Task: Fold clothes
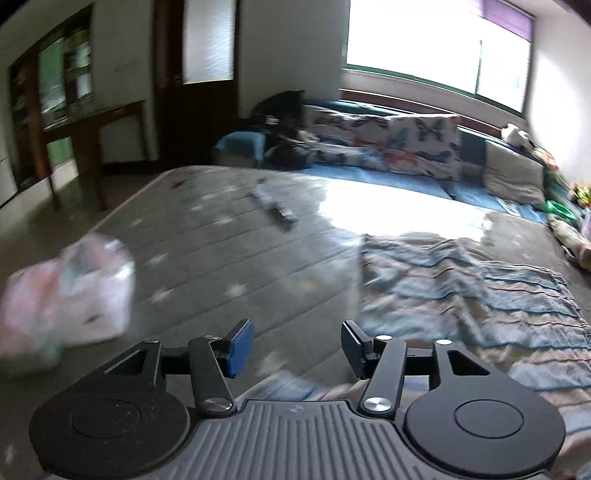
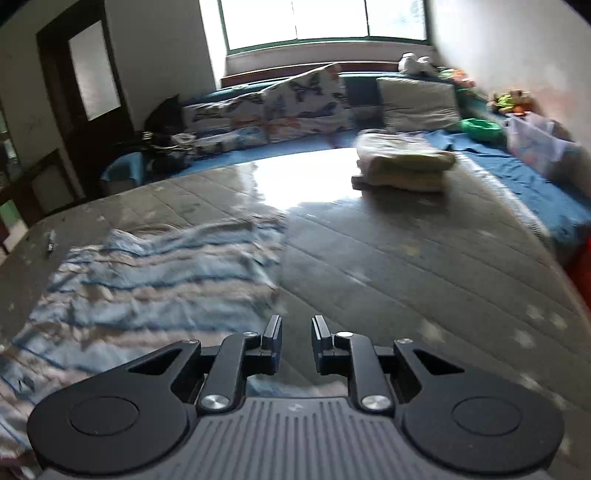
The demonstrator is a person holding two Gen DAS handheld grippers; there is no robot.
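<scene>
Both wrist cameras sit low over the mattress (image 1: 229, 221), facing the window (image 2: 325, 18); both views share the striped cloth (image 1: 480, 295) between them.

Butterfly cushions (image 2: 295, 107); grey mattress (image 2: 406, 258)

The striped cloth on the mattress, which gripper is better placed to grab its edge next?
Probably right. The right gripper, open, hovers at the striped cloth's near right edge; the left gripper faces bare mattress.
</scene>
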